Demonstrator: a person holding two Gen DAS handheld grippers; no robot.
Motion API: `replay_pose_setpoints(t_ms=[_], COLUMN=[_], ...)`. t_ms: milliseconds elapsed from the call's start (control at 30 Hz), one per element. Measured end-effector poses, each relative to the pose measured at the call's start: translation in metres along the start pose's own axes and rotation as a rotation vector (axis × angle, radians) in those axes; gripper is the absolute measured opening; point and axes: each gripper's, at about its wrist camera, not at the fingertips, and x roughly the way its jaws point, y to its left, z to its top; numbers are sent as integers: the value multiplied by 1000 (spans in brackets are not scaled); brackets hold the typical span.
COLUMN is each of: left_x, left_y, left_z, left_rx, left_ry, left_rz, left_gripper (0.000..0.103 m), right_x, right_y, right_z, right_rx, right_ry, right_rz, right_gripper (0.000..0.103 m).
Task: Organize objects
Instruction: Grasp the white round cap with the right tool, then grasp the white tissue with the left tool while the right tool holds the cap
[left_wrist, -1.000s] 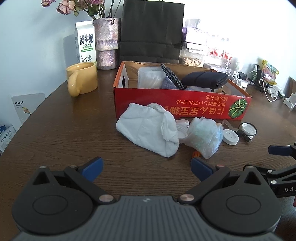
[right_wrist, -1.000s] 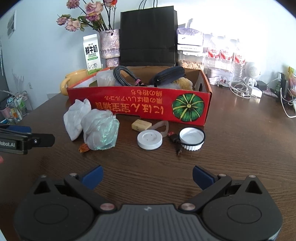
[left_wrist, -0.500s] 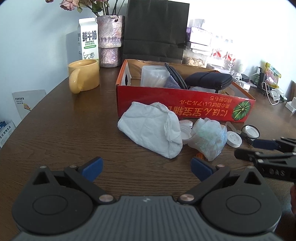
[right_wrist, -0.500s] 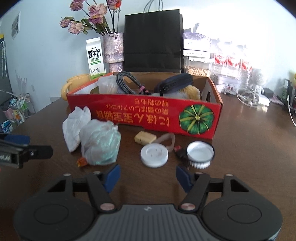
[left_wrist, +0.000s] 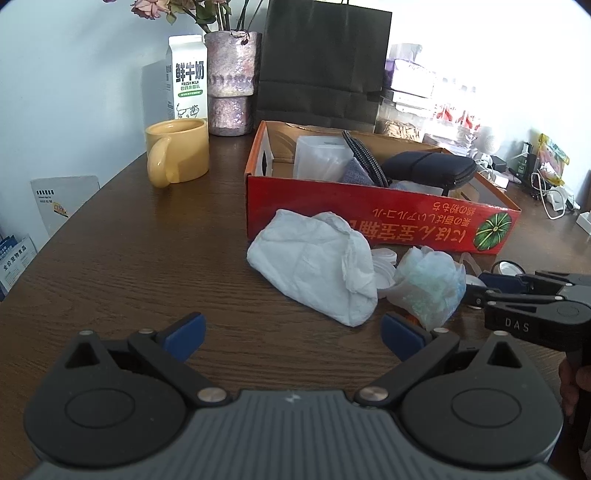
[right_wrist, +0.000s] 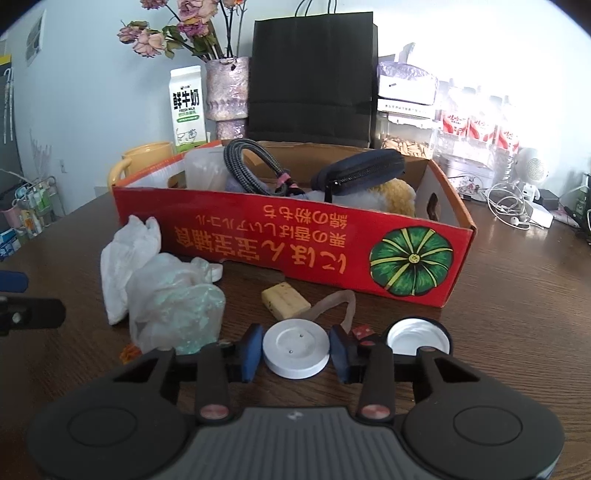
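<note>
A flat white disc (right_wrist: 295, 349) lies on the brown table between the blue pads of my right gripper (right_wrist: 295, 350). Its jaws are closing and both pads touch the disc's sides. Beside it lie a black-rimmed cap (right_wrist: 417, 334), a small red die (right_wrist: 360, 330), a yellow block (right_wrist: 285, 300) and a beige strap (right_wrist: 340, 302). The red cardboard box (right_wrist: 258, 236) behind them holds a cable, a dark pouch and a clear tub. My left gripper (left_wrist: 293, 336) stands open and empty in front of a crumpled white bag (left_wrist: 314, 269) and a clear greenish bag (left_wrist: 428, 288).
A yellow mug (left_wrist: 177, 151), a milk carton (left_wrist: 186, 77), a vase (left_wrist: 231, 85) and a black paper bag (left_wrist: 321, 62) stand behind the box. Cables and packets crowd the far right. Bare tabletop (left_wrist: 147, 258) lies left of the white bag.
My right gripper moved forward to the white disc and its jaws narrowed from wide open to the disc's sides. The left gripper stayed open and barely moved.
</note>
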Motion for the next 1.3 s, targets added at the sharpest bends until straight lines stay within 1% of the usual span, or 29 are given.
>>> replay_pose_setpoints(t_ms=[67, 267, 400, 467, 567, 633, 733, 867, 1033, 1200, 1300], left_x=[2, 8, 16, 20, 27, 31, 40, 51, 61, 70, 70], left_y=[0, 0, -3, -7, -8, -9, -14, -16, -18, -13, -11], left_z=[0, 2, 7, 10, 16, 20, 26, 33, 36, 31, 28], left_rx=[0, -11, -35, -49, -97, -129, -151, -196, -223, -245, -234], left_ry=[3, 9, 22, 21, 16, 9, 7, 8, 4, 30, 16], left_rz=[-1, 8, -4, -1, -6, 7, 31, 39, 83, 118, 131], left_gripper=[103, 103, 103, 103, 103, 103, 103, 103, 103, 103, 103], right_x=[-2, -20, -26, -27, -28, -29, -29, -29, -29, -29, -29], right_y=[1, 0, -1, -1, -1, -2, -1, -2, -2, -2, -2], right_z=[0, -4, -5, -5, -5, -6, -6, -6, -6, -6, -6], right_rx=[0, 6, 6, 5, 8, 9, 9, 15, 13, 14, 14], right_ry=[-16, -114, -132, -136, -142, -144, -149, -154, -154, -153, -153], right_rz=[-2, -27, -32, -33, -30, -30, -37, -40, -36, -33, -32], right_gripper=[38, 38, 38, 38, 38, 38, 38, 38, 38, 38, 38])
